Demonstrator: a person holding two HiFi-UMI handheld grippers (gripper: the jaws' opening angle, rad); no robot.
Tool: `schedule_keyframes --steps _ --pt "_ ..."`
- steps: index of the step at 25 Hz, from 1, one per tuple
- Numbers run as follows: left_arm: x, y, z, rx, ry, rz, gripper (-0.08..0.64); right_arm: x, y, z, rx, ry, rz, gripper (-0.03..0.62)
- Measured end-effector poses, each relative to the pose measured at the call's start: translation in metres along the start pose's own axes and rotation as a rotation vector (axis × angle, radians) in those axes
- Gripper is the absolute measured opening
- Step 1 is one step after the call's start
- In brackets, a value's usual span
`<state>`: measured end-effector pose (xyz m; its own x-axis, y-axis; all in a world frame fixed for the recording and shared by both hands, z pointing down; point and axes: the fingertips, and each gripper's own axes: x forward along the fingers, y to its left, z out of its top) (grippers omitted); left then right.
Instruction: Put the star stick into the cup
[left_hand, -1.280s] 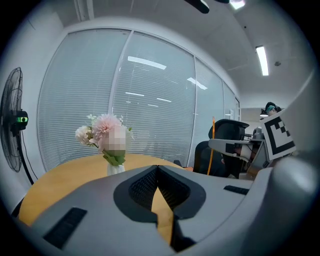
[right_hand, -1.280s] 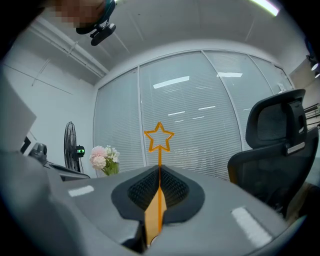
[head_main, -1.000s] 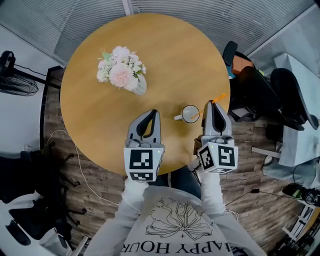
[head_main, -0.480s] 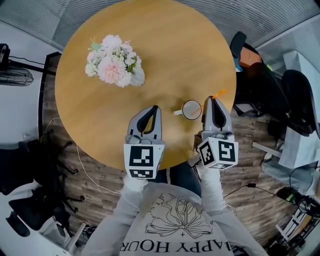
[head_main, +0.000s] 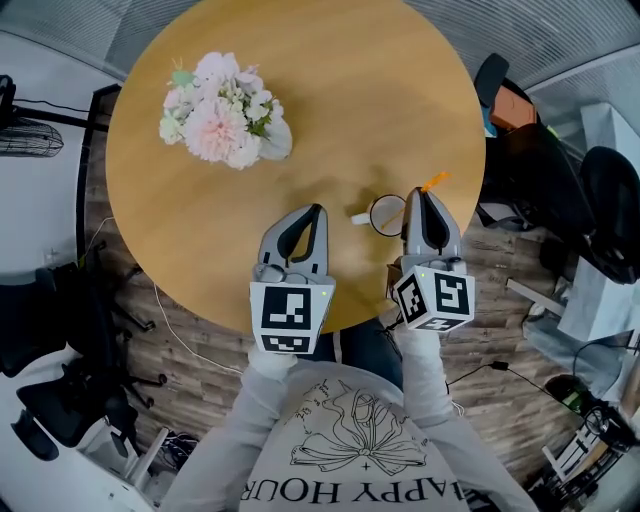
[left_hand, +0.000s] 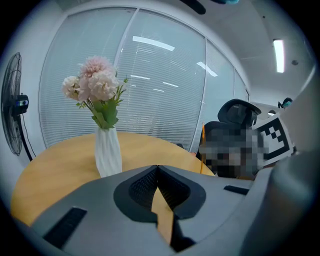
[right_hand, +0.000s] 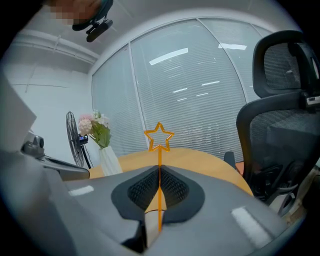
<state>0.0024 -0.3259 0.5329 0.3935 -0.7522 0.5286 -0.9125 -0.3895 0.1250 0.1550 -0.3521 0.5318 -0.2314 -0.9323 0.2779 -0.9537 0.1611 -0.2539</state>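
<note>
On the round wooden counter (head_main: 340, 80), a white vase of pink and white flowers (head_main: 222, 112) stands at about 10 o'clock. My left gripper (head_main: 318, 211) sits over the near edge at 6 o'clock. Its jaws are closed tip to tip with nothing between them. The white cup (head_main: 386, 213) stands at about 4 o'clock, with its handle pointing to 9 o'clock. Just beside it, at its 3 o'clock, is my right gripper (head_main: 420, 193), with its jaws pinched tight on the star stick (right_hand: 159, 136). The stick is a thin, clear-orange rod topped by a hollow five-pointed star outline. It runs straight along the closed jaws, and the star stands clear beyond their tips. From above, the orange end pokes out toward 1 o'clock, outside the cup. A black office chair (right_hand: 280, 115) stands off the counter at 3 o'clock.
</note>
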Motion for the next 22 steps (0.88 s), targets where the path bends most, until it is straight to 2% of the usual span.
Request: schedule_keyframes --steps 7,15,22 --pt "0.003 0.008 -0.009 -0.019 0.018 0.014 0.006 0.010 -0.005 -0.016 0.006 0.046 -0.009 0.014" --pt "0.006 0.013 -0.011 -0.032 0.016 0.018 0.006 0.021 -0.015 -0.018 0.012 0.054 -0.027 0.015" --pt "0.007 0.013 -0.009 -0.032 0.009 0.019 0.006 0.032 -0.024 -0.021 0.015 0.075 -0.071 0.025"
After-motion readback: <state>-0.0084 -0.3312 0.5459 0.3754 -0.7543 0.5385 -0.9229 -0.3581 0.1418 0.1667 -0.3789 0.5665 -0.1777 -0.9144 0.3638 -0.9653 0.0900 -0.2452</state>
